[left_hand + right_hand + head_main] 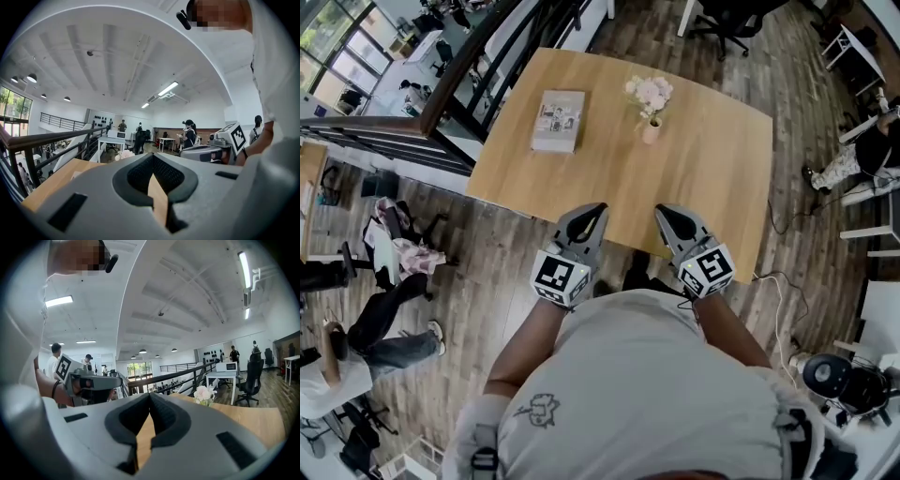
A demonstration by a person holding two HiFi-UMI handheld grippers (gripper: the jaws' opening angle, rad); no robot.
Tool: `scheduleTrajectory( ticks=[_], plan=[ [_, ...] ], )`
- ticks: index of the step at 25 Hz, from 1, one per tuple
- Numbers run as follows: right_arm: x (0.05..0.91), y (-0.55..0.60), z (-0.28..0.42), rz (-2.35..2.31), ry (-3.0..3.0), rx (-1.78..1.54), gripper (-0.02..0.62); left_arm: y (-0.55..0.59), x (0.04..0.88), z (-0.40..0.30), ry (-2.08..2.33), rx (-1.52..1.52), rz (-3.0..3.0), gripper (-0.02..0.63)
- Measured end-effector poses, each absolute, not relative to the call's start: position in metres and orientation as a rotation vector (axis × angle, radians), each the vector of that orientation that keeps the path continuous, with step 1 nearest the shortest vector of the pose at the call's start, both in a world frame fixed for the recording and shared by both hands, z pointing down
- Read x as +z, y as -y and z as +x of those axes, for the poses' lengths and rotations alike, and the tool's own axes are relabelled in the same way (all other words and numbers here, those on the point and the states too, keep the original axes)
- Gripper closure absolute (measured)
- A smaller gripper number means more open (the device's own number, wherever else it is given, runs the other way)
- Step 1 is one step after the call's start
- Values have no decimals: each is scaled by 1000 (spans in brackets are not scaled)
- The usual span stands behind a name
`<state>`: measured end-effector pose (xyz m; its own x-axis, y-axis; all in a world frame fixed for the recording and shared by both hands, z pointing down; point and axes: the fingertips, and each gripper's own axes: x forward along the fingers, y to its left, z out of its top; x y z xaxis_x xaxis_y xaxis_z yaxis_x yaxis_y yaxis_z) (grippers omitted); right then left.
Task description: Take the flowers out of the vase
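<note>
The person stands at the near edge of the wooden desk (712, 178) with a tool in each hand, both held side by side over that edge and pointing across the top. The left tool (592, 212) has its jaws together with nothing between them; only bare desk shows through the notch behind the tips. The right tool (665, 212) is just the same: jaws closed and empty.

The flowers (650, 92) are a small pale pink and white bunch, standing upright in the vase (652, 129), a small light-coloured pot. From where the person stands they are at about twelve o'clock, well apart from both tools, towards the far side of the desk. A book (559, 120) lies flat at about eleven o'clock, clear of the vase and to its left.

In the right gripper view the flowers sit at one o'clock beyond the closed jaws.
</note>
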<state>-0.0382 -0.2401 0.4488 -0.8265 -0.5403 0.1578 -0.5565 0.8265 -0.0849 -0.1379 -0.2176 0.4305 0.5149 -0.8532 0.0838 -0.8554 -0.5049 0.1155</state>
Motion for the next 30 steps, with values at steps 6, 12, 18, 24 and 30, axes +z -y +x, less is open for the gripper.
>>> scheduleTrajectory(
  ticks=[6,12,18,24,30],
  plan=[
    [463,291,-27,823,2861,222,591,258,441,-127,1518,75,2587,601],
    [478,341,-16,772,2800,119,591,300,453,-118,1533,75,2523,601],
    [505,397,-2,763,2762,184,589,341,467,-100,1513,127,2503,601],
    [547,457,-1,741,2715,277,527,378,488,-88,1514,165,2464,601],
    [588,507,-7,787,2662,348,483,403,521,-84,1547,256,2417,601]
  ],
)
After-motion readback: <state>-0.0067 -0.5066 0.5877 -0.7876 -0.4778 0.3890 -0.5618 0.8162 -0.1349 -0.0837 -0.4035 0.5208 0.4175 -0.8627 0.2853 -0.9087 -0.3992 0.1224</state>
